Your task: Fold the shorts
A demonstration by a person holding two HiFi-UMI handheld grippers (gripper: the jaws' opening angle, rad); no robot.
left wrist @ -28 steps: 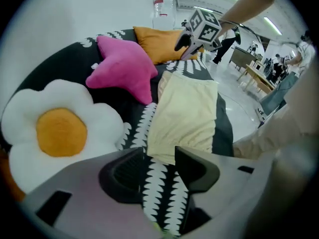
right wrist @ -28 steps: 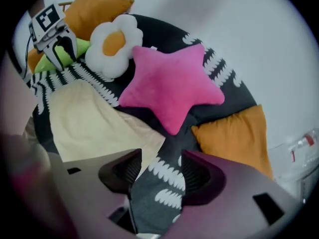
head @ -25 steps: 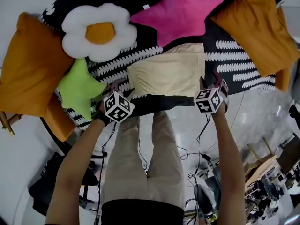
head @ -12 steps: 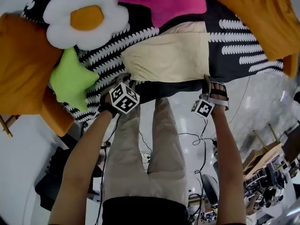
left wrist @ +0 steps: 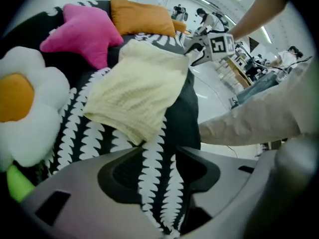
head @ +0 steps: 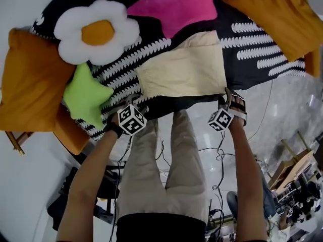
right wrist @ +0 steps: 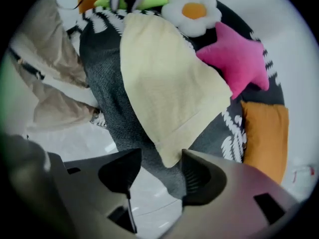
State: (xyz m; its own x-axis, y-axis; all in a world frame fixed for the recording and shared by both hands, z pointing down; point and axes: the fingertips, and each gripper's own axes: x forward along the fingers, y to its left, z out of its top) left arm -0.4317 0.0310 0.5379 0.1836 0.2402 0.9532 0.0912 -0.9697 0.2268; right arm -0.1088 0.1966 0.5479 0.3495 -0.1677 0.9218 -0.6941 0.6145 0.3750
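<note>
The left hand-held gripper (left wrist: 159, 153), jaws just opened and apart, straddles the patterned cover (left wrist: 155, 185), with the cream shorts (left wrist: 137, 91) just ahead. The right hand-held gripper (right wrist: 160, 158), likewise just opened, loosely brackets the shorts' corner.

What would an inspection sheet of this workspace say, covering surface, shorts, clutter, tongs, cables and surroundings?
Surface: black-and-white patterned cover.
Job's things: cream shorts lying flat near the front edge.
Clutter: flower cushion, pink star cushion, green star cushion, orange cushions around the shorts.
Grippers: left tongs and right tongs open, just been opening; right straddles a shorts corner, left only the cover.
Cables: black cables on the pale glossy floor.
Surroundings: desks beyond.
</note>
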